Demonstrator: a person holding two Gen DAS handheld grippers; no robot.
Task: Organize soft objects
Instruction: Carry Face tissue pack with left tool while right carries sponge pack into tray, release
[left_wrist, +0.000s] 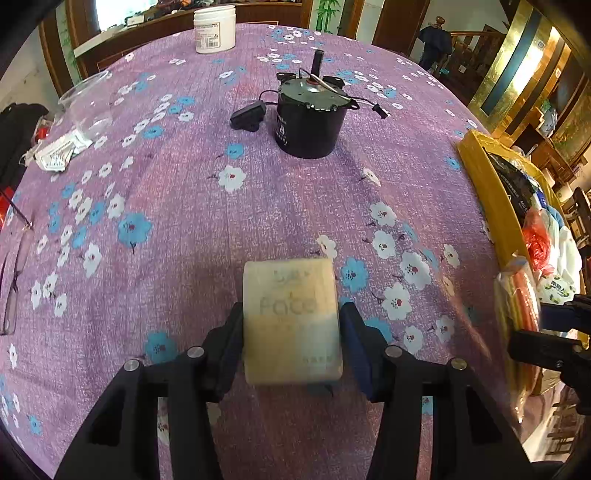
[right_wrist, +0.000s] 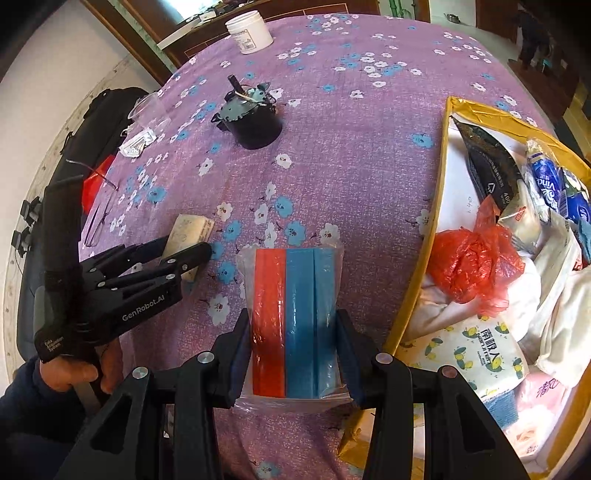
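The left gripper (left_wrist: 291, 332) is squeezing a tissue pack (left_wrist: 291, 321) over the tablecloth (left_wrist: 184, 192). The right gripper (right_wrist: 293, 332) is clamping a bagged red-and-blue sponge pack (right_wrist: 295, 321) beside the yellow-rimmed box (right_wrist: 441, 155) of soft goods. Farther off, a black motor (left_wrist: 308, 118) and white jar (left_wrist: 214, 29) are sitting.

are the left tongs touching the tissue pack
Touching. The left wrist view shows both pads of the left tongs pressed against the sides of the tissue pack, no gap on either side.
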